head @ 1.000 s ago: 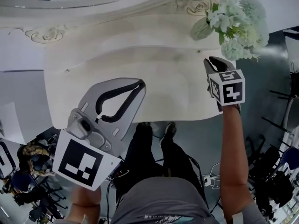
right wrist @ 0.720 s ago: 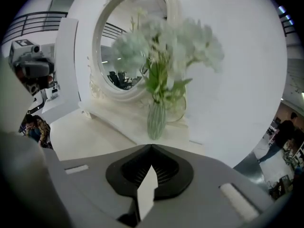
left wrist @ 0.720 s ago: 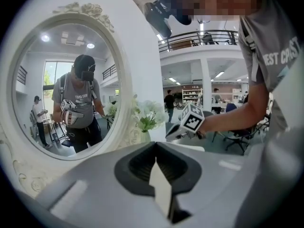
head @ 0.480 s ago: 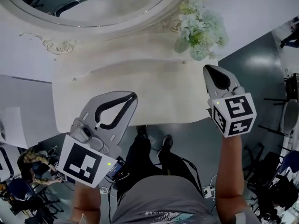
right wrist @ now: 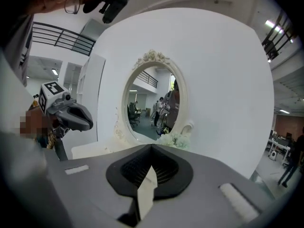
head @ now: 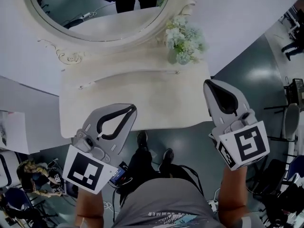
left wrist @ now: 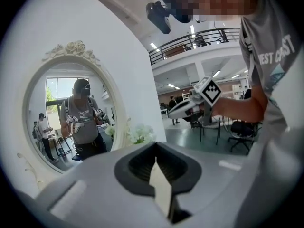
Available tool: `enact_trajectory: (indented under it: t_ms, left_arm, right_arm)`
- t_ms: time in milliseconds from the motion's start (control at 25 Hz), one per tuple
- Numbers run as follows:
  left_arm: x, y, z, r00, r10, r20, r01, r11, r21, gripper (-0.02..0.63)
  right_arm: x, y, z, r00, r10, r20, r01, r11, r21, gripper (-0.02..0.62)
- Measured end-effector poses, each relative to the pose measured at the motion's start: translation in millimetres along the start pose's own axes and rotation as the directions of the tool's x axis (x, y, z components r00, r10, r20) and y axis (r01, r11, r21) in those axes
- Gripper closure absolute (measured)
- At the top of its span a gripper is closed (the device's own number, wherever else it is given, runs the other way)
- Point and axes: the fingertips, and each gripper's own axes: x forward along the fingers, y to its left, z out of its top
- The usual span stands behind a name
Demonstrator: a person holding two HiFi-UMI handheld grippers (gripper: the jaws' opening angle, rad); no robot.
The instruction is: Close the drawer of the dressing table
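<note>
Both pairs of jaws were pressed together, empty. The left gripper (head: 131,109) hovered over the front edge of the dressing table (head: 156,96), the right gripper (head: 209,84) at its right corner; its drawer lay hidden underneath.

The head view is evenly lit and fairly sharp. Soft overhead light leaves only faint shadow on the pale worktop (head: 156,103) and a dull sheen on the floor (head: 256,75). Both gripper views bulge and go black at the corners. Ceiling lights (left wrist: 153,45) glare, and the left tongs (left wrist: 156,148) and right tongs (right wrist: 151,148) blur up close.
</note>
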Motion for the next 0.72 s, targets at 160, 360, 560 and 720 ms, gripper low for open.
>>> enact_trajectory:
  t_ms: [160, 360, 560, 720]
  left_arm:
    - [-19, -17, 18, 1.0, 0.015, 0.02, -0.016, 0.999, 0.036, 0.604]
    - [-38, -47, 40, 0.999, 0.045, 0.03, -0.046, 0.998, 0.044, 0.604]
    - [-51, -61, 52, 0.997, 0.066, 0.047, -0.068, 0.996, 0.059, 0.604]
    - [-59, -71, 61, 0.995, 0.081, 0.059, -0.085, 0.994, 0.065, 0.604]
  right_arm:
    - [-44, 14, 30, 0.998, 0.004, 0.064, -0.001, 0.999, -0.041, 0.597]
    - [-101, 28, 51, 0.992, 0.025, 0.122, -0.015, 0.997, -0.079, 0.597]
    - [-127, 38, 56, 0.989, 0.042, 0.141, -0.028, 0.994, -0.102, 0.597]
    - [-144, 46, 60, 0.987, 0.061, 0.151, -0.041, 0.991, -0.131, 0.597]
